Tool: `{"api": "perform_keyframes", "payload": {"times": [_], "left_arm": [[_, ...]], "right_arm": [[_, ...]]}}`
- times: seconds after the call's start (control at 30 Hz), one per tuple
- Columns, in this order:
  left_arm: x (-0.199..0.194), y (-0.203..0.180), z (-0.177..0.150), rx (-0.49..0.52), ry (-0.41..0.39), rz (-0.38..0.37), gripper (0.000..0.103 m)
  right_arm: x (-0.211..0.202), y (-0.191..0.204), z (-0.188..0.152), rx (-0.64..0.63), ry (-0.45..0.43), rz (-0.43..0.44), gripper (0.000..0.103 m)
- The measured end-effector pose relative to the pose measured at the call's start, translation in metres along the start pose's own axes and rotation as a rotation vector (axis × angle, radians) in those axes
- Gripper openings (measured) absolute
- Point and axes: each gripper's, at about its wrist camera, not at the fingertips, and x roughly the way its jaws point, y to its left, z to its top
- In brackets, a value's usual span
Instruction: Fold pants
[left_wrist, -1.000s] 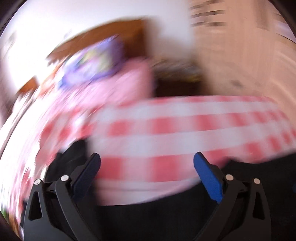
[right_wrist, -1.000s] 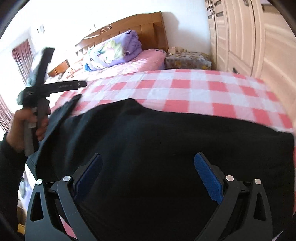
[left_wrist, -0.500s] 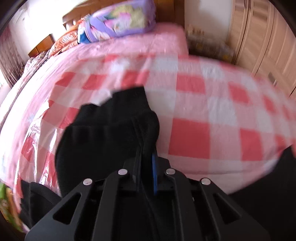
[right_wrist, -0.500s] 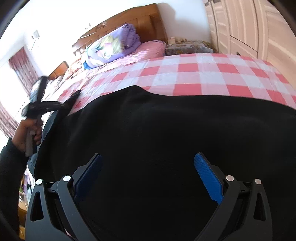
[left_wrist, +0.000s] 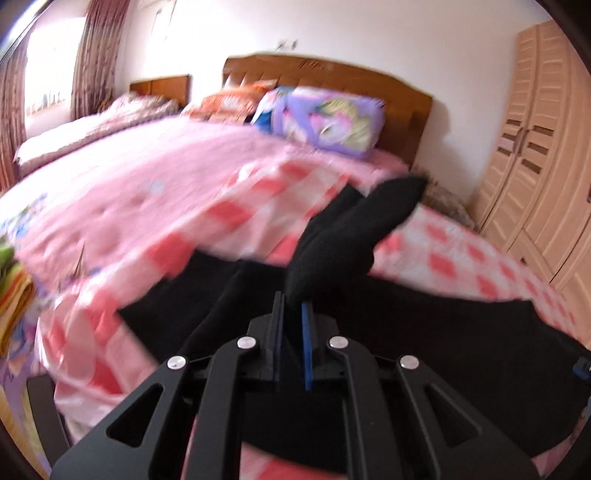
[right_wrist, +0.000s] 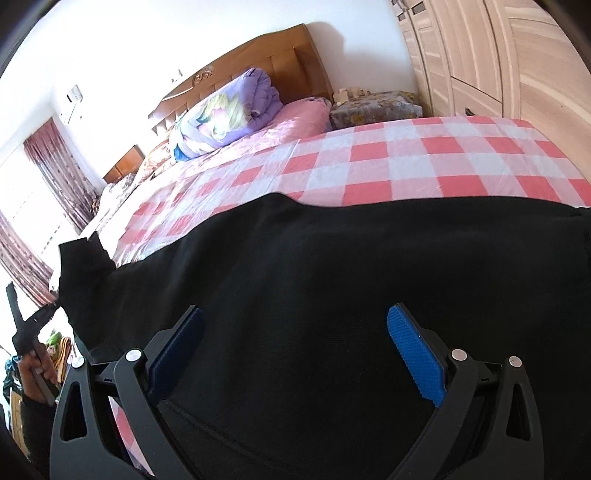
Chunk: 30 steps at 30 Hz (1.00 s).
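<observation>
Black fabric dominates both views: the pants (right_wrist: 332, 295) lie spread across the pink-and-white checked bed cover (right_wrist: 406, 155), with one end lifted clear of it. The left gripper (left_wrist: 291, 314) has its fingers closed narrowly on that raised end, which stands up in a bunch beyond the fingertips. The right gripper (right_wrist: 295, 347) hovers over the broad middle of the garment with its fingers spread wide and holding nothing. Judged from this, the fold is in its lifting stage. The main risk is slippage: the pinch takes only a small bunch of thick cloth, and a fast carry could pull it free or drag the whole garment along the smooth cover, leaving a skewed fold. With the right gripper not pressing down, nothing anchors the lower layer. A folded purple quilt (right_wrist: 229, 110) lies by the wooden headboard (right_wrist: 258, 62), and a wardrobe (right_wrist: 498, 55) stands beside the bed; both are well apart from the pants and obstruct nothing.
</observation>
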Motion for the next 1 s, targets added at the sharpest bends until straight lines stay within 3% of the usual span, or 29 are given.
{"api": "perform_keyframes", "payload": {"times": [0.13,0.3,0.37,0.43,0.53,0.6,0.73,0.87,1.0], "left_arm": [[0.013,0.047,-0.026,-0.167,0.042,-0.025,0.008],[0.019,0.075,-0.049,-0.284,0.036,-0.081,0.009],[0.017,0.081,-0.051,-0.318,0.027,-0.138,0.016],[0.015,0.083,-0.048,-0.336,0.018,-0.210,0.042],[0.014,0.079,-0.043,-0.348,0.008,-0.236,0.051],[0.019,0.075,-0.037,-0.344,0.023,-0.241,0.051],[0.030,0.072,-0.035,-0.362,0.044,-0.230,0.051],[0.029,0.071,-0.032,-0.366,0.034,-0.238,0.050],[0.038,0.070,-0.035,-0.361,0.077,-0.222,0.049]], "right_arm": [[0.002,0.015,-0.008,-0.041,0.024,0.004,0.096],[0.009,0.028,-0.014,-0.070,0.056,-0.011,0.096],[0.013,0.045,-0.018,-0.102,0.069,0.007,0.096],[0.016,0.071,-0.025,-0.180,0.071,0.059,0.096],[0.019,0.130,-0.045,-0.405,0.072,0.134,0.096],[0.022,0.167,-0.062,-0.559,0.071,0.179,0.096],[0.030,0.218,-0.084,-0.739,0.084,0.287,0.092],[0.048,0.251,-0.089,-0.808,0.125,0.347,0.081],[0.070,0.273,-0.099,-0.856,0.196,0.355,0.066]]}}
